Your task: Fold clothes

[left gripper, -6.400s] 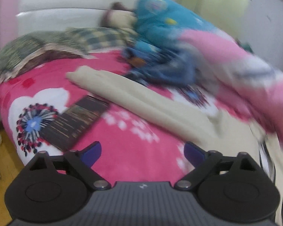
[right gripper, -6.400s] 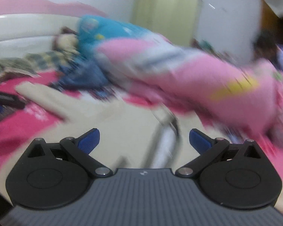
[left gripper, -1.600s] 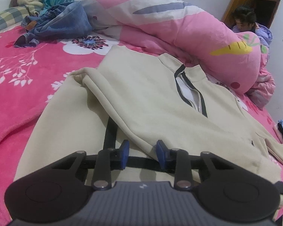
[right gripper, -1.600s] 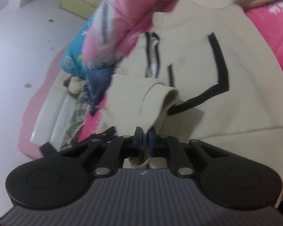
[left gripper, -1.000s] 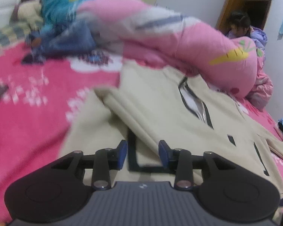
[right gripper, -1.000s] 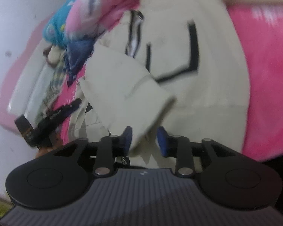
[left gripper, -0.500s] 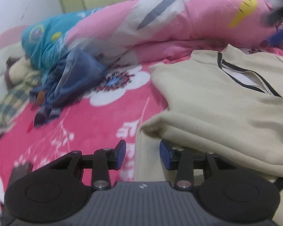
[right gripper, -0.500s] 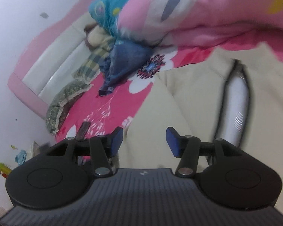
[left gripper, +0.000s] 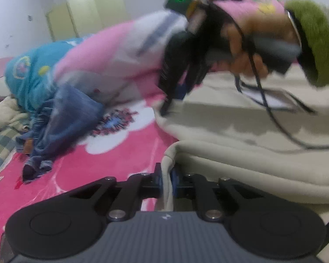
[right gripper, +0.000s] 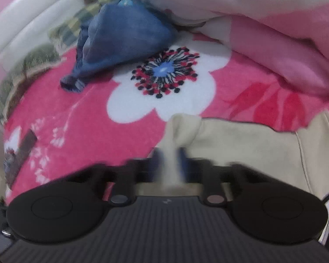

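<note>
A cream zip sweatshirt (left gripper: 247,131) lies spread on the pink flowered bedspread (left gripper: 72,164). My left gripper (left gripper: 166,180) is shut on the sweatshirt's folded left edge, cloth pinched between the blue pads. In the left wrist view the other gripper (left gripper: 173,94) shows at the sweatshirt's far corner, held by a hand (left gripper: 247,50) in a green furry cuff. In the right wrist view my right gripper (right gripper: 170,155) is shut on a bunched cream corner of the sweatshirt (right gripper: 184,125), blurred by motion.
A pink and blue quilt (left gripper: 111,52) is heaped along the far side of the bed. Blue jeans (right gripper: 120,32) lie crumpled beyond the white flower print (right gripper: 164,87). Checked pillows (left gripper: 0,149) sit at the left by the headboard. A dark flat object (right gripper: 22,149) rests at the bed's left edge.
Both grippers were open half a second ago and have closed on the sweatshirt's left side. The right gripper moved to the far corner, the left to the near folded edge.
</note>
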`<action>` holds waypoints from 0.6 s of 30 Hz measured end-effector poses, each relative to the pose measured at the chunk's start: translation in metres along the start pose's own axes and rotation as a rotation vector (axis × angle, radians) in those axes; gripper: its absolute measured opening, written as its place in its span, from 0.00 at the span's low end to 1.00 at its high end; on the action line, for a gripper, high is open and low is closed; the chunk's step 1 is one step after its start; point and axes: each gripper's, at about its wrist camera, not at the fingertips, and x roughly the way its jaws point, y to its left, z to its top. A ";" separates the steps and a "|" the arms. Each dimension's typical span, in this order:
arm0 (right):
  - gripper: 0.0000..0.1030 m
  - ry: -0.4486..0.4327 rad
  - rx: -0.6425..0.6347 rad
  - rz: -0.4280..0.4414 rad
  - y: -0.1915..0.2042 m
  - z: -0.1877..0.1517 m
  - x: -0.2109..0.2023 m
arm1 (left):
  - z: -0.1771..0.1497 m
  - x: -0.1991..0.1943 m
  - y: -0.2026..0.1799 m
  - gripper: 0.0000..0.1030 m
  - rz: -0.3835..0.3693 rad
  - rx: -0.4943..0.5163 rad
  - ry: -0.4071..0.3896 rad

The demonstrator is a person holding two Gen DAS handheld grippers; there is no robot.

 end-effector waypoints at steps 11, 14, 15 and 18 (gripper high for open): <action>0.05 -0.216 0.303 0.251 -0.055 -0.022 0.024 | -0.030 0.010 0.080 0.07 -0.162 -0.713 0.142; 0.05 -0.191 0.468 0.322 -0.076 -0.031 0.052 | -0.049 0.015 0.095 0.08 -0.234 -0.863 0.147; 0.06 -0.183 0.526 0.364 -0.084 -0.033 0.054 | -0.055 0.016 0.100 0.09 -0.259 -0.910 0.147; 0.15 -0.182 0.644 0.432 -0.102 -0.037 0.044 | -0.068 0.018 0.113 0.11 -0.333 -1.023 0.145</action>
